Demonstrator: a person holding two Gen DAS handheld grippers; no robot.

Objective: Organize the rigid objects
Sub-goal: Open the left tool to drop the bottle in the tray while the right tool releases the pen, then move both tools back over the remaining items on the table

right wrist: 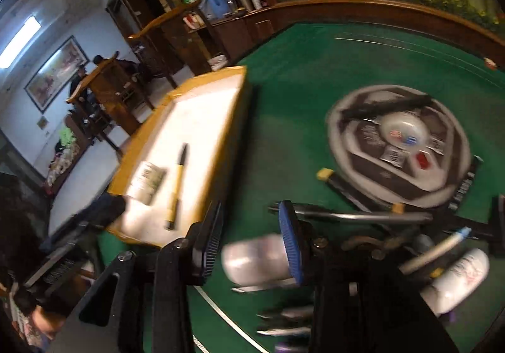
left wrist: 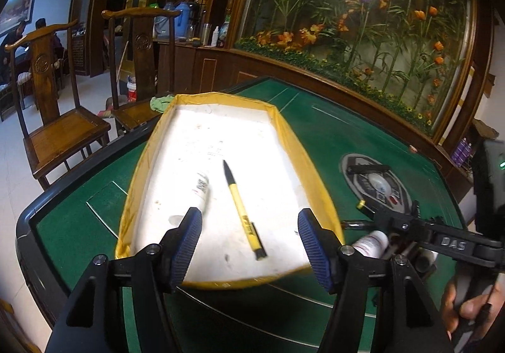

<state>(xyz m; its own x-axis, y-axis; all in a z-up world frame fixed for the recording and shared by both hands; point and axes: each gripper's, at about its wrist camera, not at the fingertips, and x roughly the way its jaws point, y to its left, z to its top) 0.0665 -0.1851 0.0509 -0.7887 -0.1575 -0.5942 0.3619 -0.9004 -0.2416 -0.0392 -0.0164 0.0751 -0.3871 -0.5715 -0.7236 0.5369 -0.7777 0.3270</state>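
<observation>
A yellow-rimmed white tray (left wrist: pixel 148 163) (right wrist: pixel 233 119) sits on the green table. In it lie a yellow and black pen (left wrist: pixel 241 211) (right wrist: pixel 176 188) and a small white tube (left wrist: pixel 202 188) (right wrist: pixel 146 182). My left gripper (left wrist: pixel 249 217) hangs open over the tray's near end, with nothing between its fingers. To the right of the tray, my right gripper (right wrist: pixel 252 211) is open above the felt. A white bottle (right wrist: pixel 255 261) (left wrist: pixel 371 242) lies on the table under its right finger, not gripped. The right wrist view is blurred.
Beside the bottle lies a pile of pens and a second white bottle (right wrist: pixel 454 283). The table's round centre panel (right wrist: pixel 397 144) (left wrist: pixel 375 185) has a black pen (right wrist: pixel 385 106) on it. Two wooden chairs (left wrist: pixel 63 132) stand beyond the table's left edge. A hand (left wrist: pixel 467 308) holds the right gripper's handle.
</observation>
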